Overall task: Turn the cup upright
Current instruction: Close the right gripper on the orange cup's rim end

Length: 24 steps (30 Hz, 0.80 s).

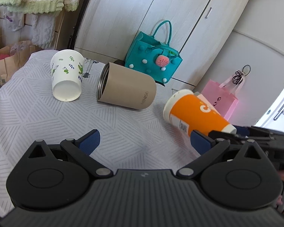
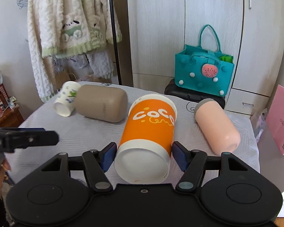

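Left wrist view: the left hand-held gripper [image 1: 144, 142] hangs with its blue pads spread wide and nothing between them, above a bench [image 1: 37, 117] draped in a grey-patterned white cloth. On the cloth lie a white paper cup with green leaf prints [image 1: 67, 77], tipped with its base toward the camera, and just to its right a beige tumbler [image 1: 126, 87] on its side, steel mouth facing left. At right, the orange cup [image 1: 195, 111] is tilted, white rim pointing up and left, its narrow base end caught in the right hand-held gripper [image 1: 234, 130] that enters from the frame's right edge. Behind the bench stand a teal felt bag [image 1: 153, 60] and a pink paper bag [image 1: 220, 98] against pale wardrobe doors [image 1: 179, 19]. Right wrist view: the right hand-held gripper [image 2: 144, 156] pinches the orange cup [image 2: 149, 132] near its white base, one blue pad on either side; the cup points away from the camera, leaning, with its wider rim at the far end. To its right a pink tumbler [image 2: 215, 126] lies on its side on the cloth; to its left lie the beige tumbler [image 2: 102, 104] and, touching it, the white paper cup [image 2: 66, 100]. The left hand-held gripper [image 2: 28, 138] shows at the left edge, blurred.
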Tool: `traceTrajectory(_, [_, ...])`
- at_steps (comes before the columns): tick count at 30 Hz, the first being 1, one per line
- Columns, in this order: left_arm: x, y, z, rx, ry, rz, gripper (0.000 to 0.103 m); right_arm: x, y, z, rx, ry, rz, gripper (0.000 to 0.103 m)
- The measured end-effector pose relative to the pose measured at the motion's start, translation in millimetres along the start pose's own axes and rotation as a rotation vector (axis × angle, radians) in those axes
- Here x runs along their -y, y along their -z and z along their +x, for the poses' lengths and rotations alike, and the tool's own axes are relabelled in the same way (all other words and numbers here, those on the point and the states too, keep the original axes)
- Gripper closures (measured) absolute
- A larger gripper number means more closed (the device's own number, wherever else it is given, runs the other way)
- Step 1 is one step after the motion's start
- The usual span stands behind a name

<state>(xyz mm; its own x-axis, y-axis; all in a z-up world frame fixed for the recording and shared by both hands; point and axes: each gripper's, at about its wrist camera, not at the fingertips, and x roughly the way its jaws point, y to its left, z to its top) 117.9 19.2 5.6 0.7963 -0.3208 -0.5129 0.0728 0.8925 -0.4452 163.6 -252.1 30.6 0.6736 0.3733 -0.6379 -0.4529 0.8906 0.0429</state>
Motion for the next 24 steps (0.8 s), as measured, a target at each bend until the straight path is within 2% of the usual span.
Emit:
traceTrajectory(4, [-2,3,-12,0.008,0.039,-0.009,0.000,-19,10,-19,0.026,-0.004,-0.022,0.034])
traceTrajectory(6, [-3,4,-23,0.051,0.047,-0.023,0.000,-29,15,-28,0.060,-0.029,-0.043,0.035])
traceTrajectory(9, [-3,5,-36,0.078,0.042,-0.010,0.000,-44,23,-35,0.091,-0.059,-0.050,0.035])
traceTrajectory(15, [-11,6,-53,0.082,0.024,-0.006,0.000,-70,39,-34,0.114,-0.076,-0.075,0.035])
traceTrajectory(19, [-18,9,-58,0.063,0.022,-0.022,0.000,-79,44,-30,0.113,-0.103,-0.064,0.035])
traceTrajectory(24, [-25,12,-52,-0.018,0.077,-0.063,0.000,-90,51,-23,0.107,-0.096,-0.066,0.035])
